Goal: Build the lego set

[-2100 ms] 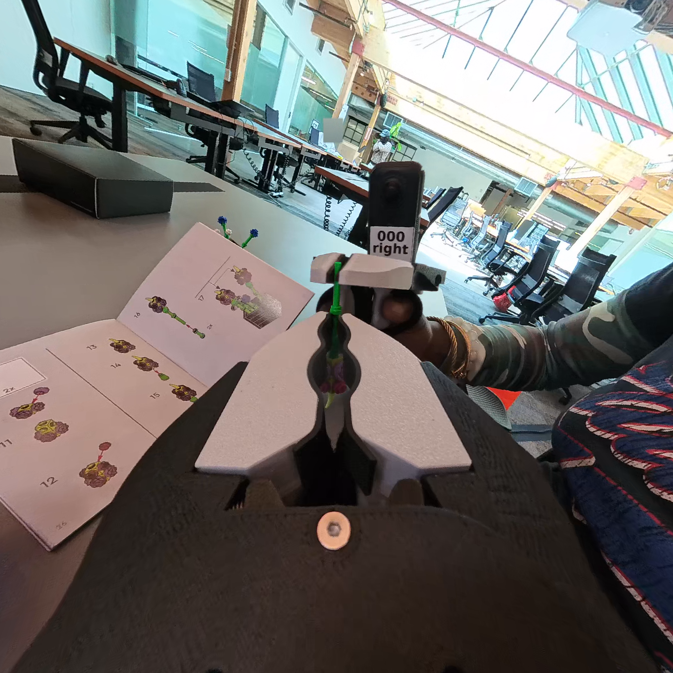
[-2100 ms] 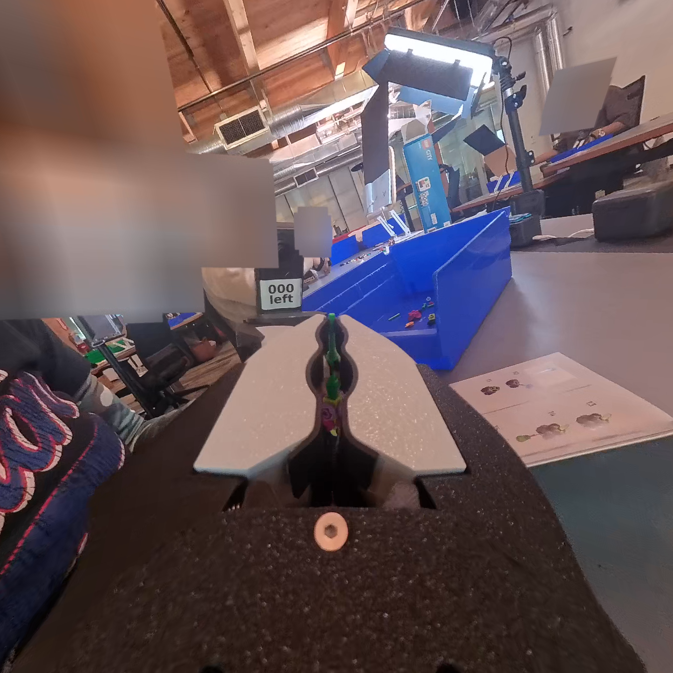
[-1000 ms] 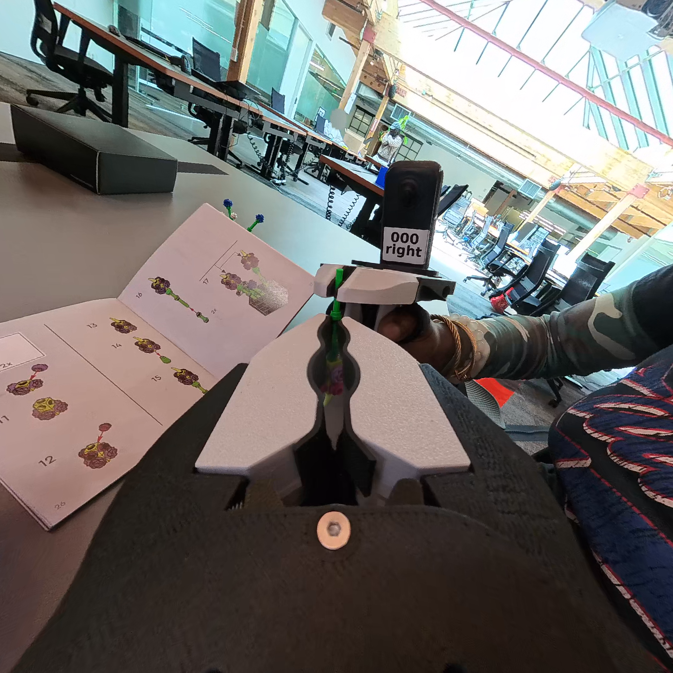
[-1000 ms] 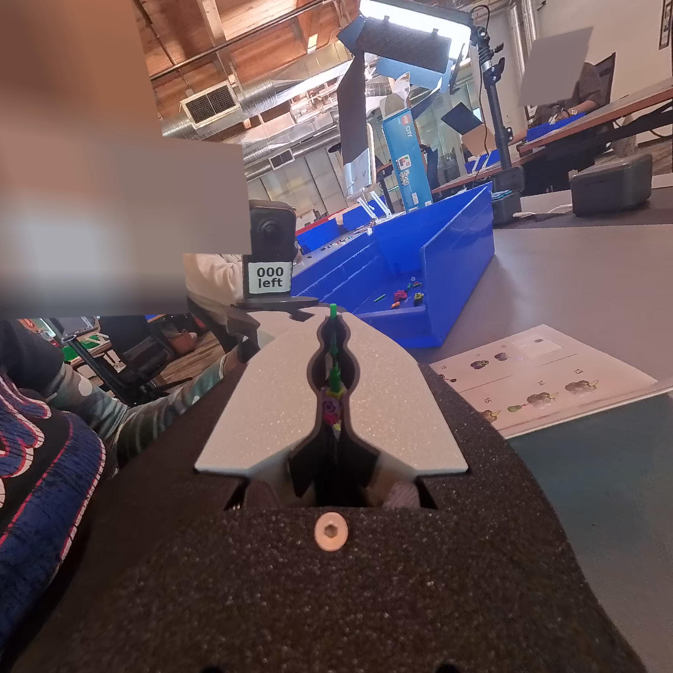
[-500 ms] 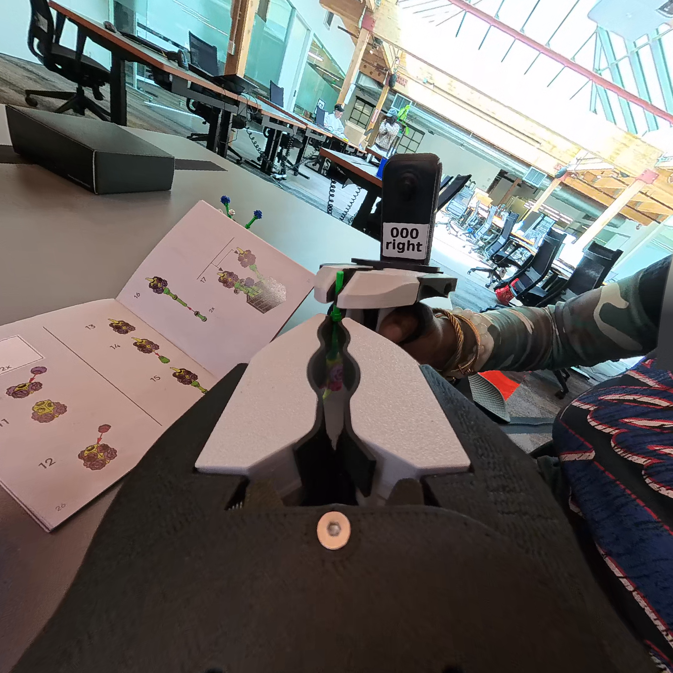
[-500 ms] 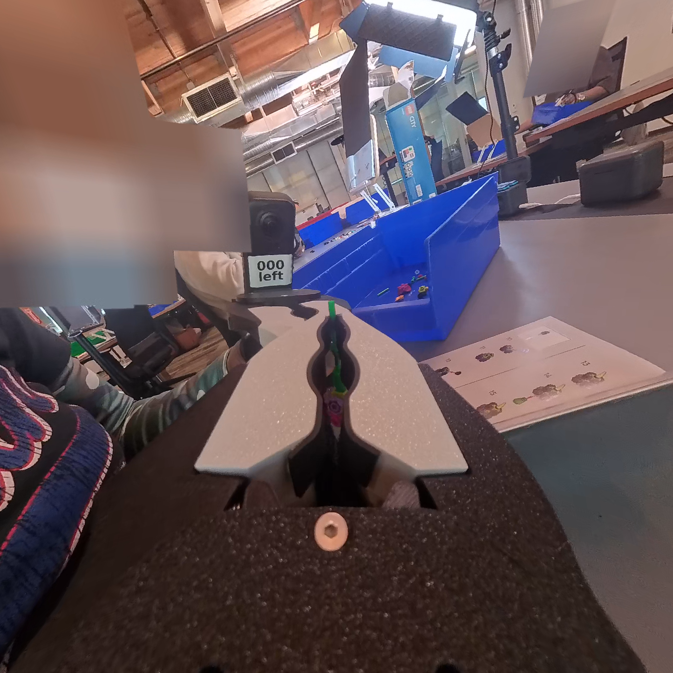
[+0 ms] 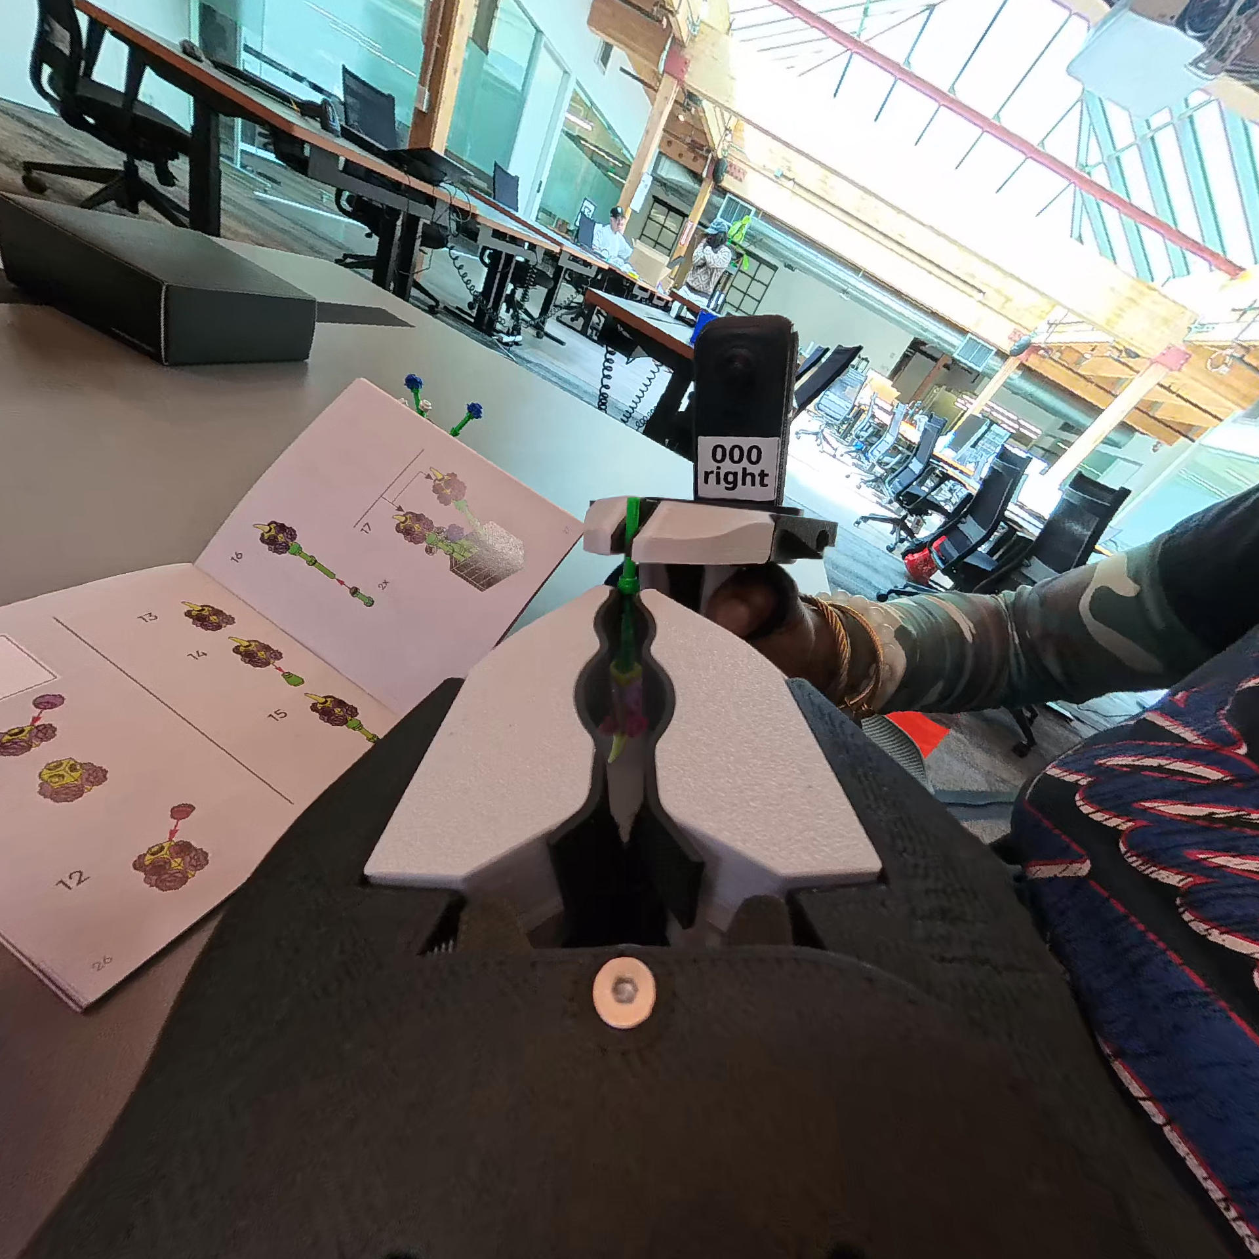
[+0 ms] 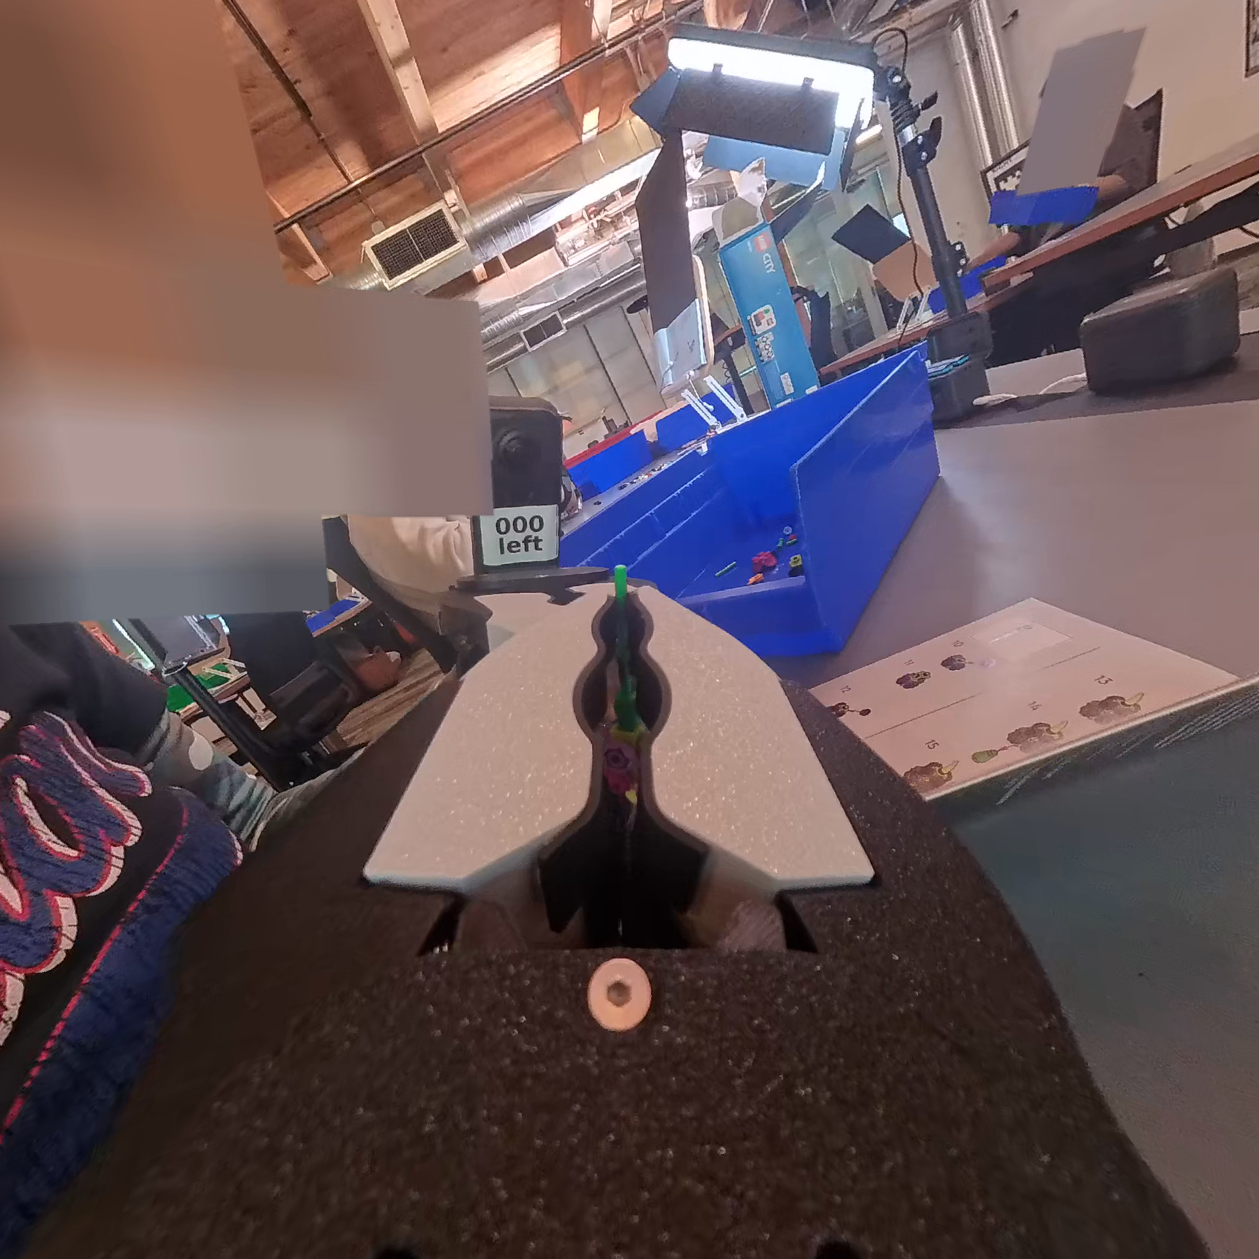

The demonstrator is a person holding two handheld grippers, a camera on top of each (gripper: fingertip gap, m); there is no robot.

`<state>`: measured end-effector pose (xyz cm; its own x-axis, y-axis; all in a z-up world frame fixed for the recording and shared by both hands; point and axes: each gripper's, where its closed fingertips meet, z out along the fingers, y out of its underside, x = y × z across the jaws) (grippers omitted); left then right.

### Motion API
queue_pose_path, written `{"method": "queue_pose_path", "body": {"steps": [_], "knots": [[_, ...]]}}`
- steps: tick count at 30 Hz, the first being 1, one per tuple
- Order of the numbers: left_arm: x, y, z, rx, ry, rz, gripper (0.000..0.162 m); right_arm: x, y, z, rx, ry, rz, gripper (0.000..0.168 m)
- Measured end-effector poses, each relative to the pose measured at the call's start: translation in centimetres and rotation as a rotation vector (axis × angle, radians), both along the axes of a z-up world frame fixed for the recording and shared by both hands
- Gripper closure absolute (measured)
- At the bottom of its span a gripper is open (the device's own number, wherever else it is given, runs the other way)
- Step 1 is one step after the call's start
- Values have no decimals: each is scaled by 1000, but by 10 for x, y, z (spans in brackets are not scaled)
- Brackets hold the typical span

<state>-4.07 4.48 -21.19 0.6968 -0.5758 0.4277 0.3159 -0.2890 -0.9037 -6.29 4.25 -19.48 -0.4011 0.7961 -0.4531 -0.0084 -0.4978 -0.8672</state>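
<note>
Nearest in the left wrist view, the left claw (image 7: 625, 606) is closed on a thin green lego flower stem (image 7: 627, 616), whose purple and yellow flower head (image 7: 625, 708) sits in the hollow between its two grey fingers (image 7: 504, 749). The stem runs on upward into the right claw (image 7: 630, 535), held crosswise just beyond and pinched shut on the stem's upper end, so both claws hold one piece in the air above the edge of the tabletop (image 7: 136, 436). A hand (image 7: 749, 606) with gold bangles and a camouflage sleeve grips the right tool. To the left an open instruction booklet (image 7: 204, 681) lies flat on the tabletop, with two small blue lego flowers (image 7: 443, 409) just past its far edge. Farther back rests a dark box (image 7: 157, 293). In the right wrist view a blue tray (image 8: 865, 477) of loose pieces stands beyond the booklet.
</note>
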Motion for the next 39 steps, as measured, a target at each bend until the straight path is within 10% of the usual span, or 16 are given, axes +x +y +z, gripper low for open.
{"method": "queue_pose_path", "body": {"steps": [34,39], "knots": [[-1,-1,5,41,-5,-9,160,8,-1,7,47,34,-15,165],[-5,-1,14,93,-12,41,128,17,5,25,72,120,-38,165]]}}
